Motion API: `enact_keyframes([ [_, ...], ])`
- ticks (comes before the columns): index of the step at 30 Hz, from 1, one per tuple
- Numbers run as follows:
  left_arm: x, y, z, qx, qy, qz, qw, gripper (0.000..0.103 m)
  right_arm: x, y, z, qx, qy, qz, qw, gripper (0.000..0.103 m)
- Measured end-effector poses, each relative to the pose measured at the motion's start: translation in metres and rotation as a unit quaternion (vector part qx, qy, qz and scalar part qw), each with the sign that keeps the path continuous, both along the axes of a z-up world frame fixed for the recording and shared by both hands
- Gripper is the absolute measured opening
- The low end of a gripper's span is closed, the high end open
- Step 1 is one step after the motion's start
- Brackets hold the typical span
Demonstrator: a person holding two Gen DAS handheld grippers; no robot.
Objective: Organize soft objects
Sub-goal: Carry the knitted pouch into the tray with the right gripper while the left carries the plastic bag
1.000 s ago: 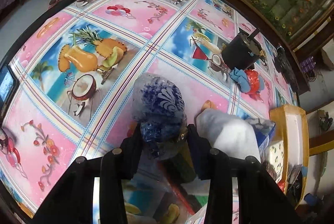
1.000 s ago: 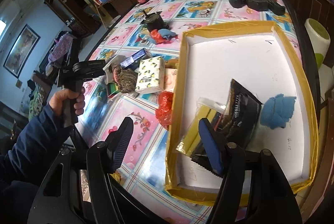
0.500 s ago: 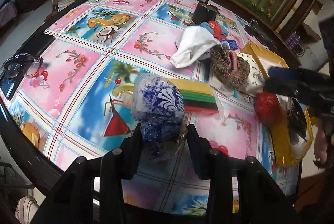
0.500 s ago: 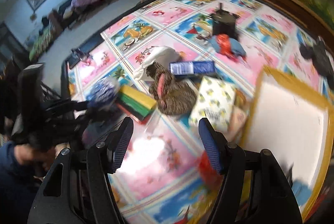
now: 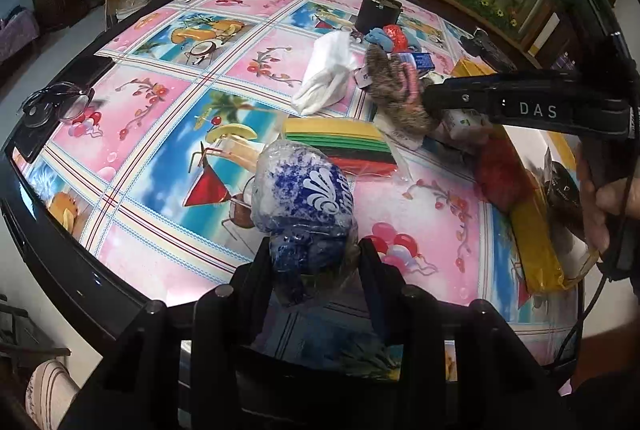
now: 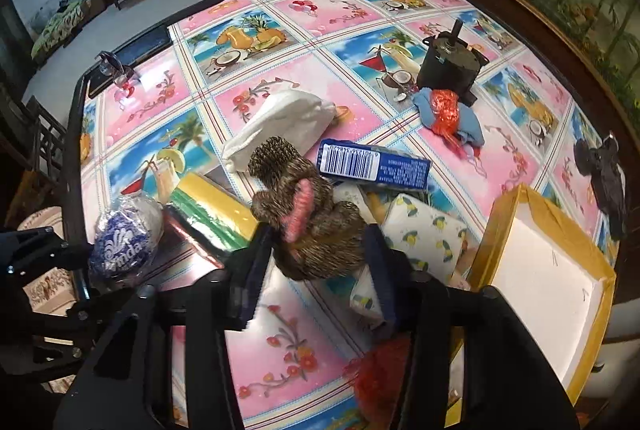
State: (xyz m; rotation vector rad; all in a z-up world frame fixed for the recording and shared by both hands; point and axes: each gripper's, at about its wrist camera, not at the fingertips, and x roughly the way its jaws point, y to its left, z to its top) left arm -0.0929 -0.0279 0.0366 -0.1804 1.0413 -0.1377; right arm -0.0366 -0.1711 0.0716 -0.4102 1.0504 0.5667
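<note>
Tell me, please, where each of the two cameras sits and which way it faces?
Left wrist: on the left tongs, looking down across the table; they grip a blue-and-white plastic bundle; the right hand shows.
Right wrist: on the right tongs, facing down at the pile, shut on a furry brown toy.
Shared: bundle, toy, white cloth, yellow-edged tray.

Both wrist views show strong fisheye curvature: the tablecloth (image 5: 168, 117) bulges and its grid lines bow toward dark vignetted corners. Indoor light is moderate and diffuse, with soft, weak shadows. White glare patches lie on the glossy cloth at the near edge of the left view and near the glasses (image 6: 114, 69) in the right view. The centres are fairly sharp; the right gripper (image 5: 520, 105) crossing the left view is slightly smeared, possibly by motion. The far room is dim.
</note>
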Motion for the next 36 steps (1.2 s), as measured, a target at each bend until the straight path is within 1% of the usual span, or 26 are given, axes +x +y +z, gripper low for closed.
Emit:
enact_keyframes([
  [1, -0.001, -0.003, 0.002, 0.002, -0.003, 0.001, 1.0, 0.041, -0.004, -0.005, 0.003, 0.007, 0.002, -0.002, 1.0, 0.018],
  [4, 0.0, -0.018, 0.009, 0.012, -0.012, -0.004, 0.9999, 0.041, -0.016, -0.021, 0.01, 0.044, 0.025, -0.004, 0.999, 0.018],
  [5, 0.001, -0.022, 0.011, 0.015, -0.014, -0.003, 0.9998, 0.041, -0.02, -0.024, 0.009, 0.048, 0.029, -0.004, 0.998, 0.018],
  [8, 0.001, -0.032, 0.008, -0.004, -0.004, 0.004, 1.0, 0.041, -0.032, -0.036, 0.006, 0.059, 0.053, 0.009, 0.997, 0.018],
  [10, -0.001, -0.038, 0.005, -0.004, 0.003, 0.007, 1.0, 0.041, -0.039, -0.042, 0.008, 0.051, 0.049, 0.023, 0.997, 0.02],
  [12, -0.005, -0.041, 0.001, -0.006, 0.01, 0.011, 0.9999, 0.041, -0.043, -0.046, 0.014, 0.038, 0.03, 0.037, 0.998, 0.02],
  [13, -0.007, -0.041, -0.001, -0.006, 0.013, 0.013, 0.9998, 0.041, -0.042, -0.046, 0.016, 0.037, 0.025, 0.042, 0.998, 0.022],
  [14, -0.009, -0.041, -0.002, -0.003, 0.014, 0.015, 0.9998, 0.041, -0.041, -0.045, 0.019, 0.039, 0.023, 0.049, 0.998, 0.029],
  [15, -0.011, -0.04, -0.002, -0.001, 0.014, 0.018, 0.9997, 0.041, -0.038, -0.042, 0.021, 0.038, 0.017, 0.055, 0.998, 0.038],
  [16, -0.013, -0.038, -0.002, 0.001, 0.014, 0.022, 0.9997, 0.041, -0.036, -0.037, 0.023, 0.037, 0.007, 0.063, 0.997, 0.042],
  [17, -0.015, -0.037, -0.002, 0.002, 0.014, 0.027, 0.9995, 0.041, -0.034, -0.031, 0.025, 0.036, -0.005, 0.076, 0.996, 0.05],
  [18, -0.018, -0.034, -0.002, 0.004, 0.014, 0.031, 0.9994, 0.041, -0.031, -0.023, 0.025, 0.025, -0.018, 0.082, 0.996, 0.058],
  [19, -0.019, -0.032, -0.002, 0.006, 0.015, 0.034, 0.9993, 0.041, -0.027, -0.015, 0.023, 0.007, -0.034, 0.084, 0.996, 0.06],
  [20, -0.022, -0.03, -0.002, 0.008, 0.015, 0.037, 0.9992, 0.041, -0.021, -0.006, 0.02, -0.009, -0.045, 0.087, 0.995, 0.06],
  [21, -0.024, -0.028, -0.002, 0.009, 0.015, 0.04, 0.9991, 0.041, -0.016, 0.0, 0.016, -0.016, -0.046, 0.091, 0.995, 0.06],
  [25, -0.029, -0.024, -0.002, 0.012, 0.013, 0.044, 0.9989, 0.041, 0.006, 0.019, -0.002, -0.021, -0.005, 0.101, 0.995, 0.06],
  [26, -0.029, -0.024, -0.003, 0.012, 0.013, 0.045, 0.9988, 0.041, 0.011, 0.022, -0.01, -0.028, 0.007, 0.095, 0.995, 0.06],
  [27, -0.028, -0.023, -0.004, 0.012, 0.012, 0.045, 0.9988, 0.041, 0.014, 0.023, -0.016, -0.038, 0.009, 0.083, 0.996, 0.06],
  [28, -0.027, -0.023, -0.004, 0.013, 0.011, 0.045, 0.9989, 0.041, 0.016, 0.021, -0.02, -0.037, 0.012, 0.073, 0.997, 0.059],
  [29, -0.027, -0.023, -0.004, 0.013, 0.008, 0.045, 0.9989, 0.041, 0.017, 0.016, -0.022, -0.025, 0.021, 0.062, 0.998, 0.051],
  [31, -0.024, -0.024, -0.005, 0.014, 0.006, 0.044, 0.9989, 0.041, 0.013, 0.009, -0.02, -0.012, 0.03, 0.048, 0.998, 0.051],
  [34, -0.018, -0.029, -0.004, 0.013, 0.001, 0.037, 0.9992, 0.041, -0.006, -0.003, -0.012, 0.009, 0.034, 0.049, 0.998, 0.051],
  [36, -0.014, -0.036, -0.002, 0.012, -0.001, 0.029, 0.9995, 0.041, -0.019, -0.01, -0.011, 0.018, 0.045, 0.048, 0.998, 0.051],
])
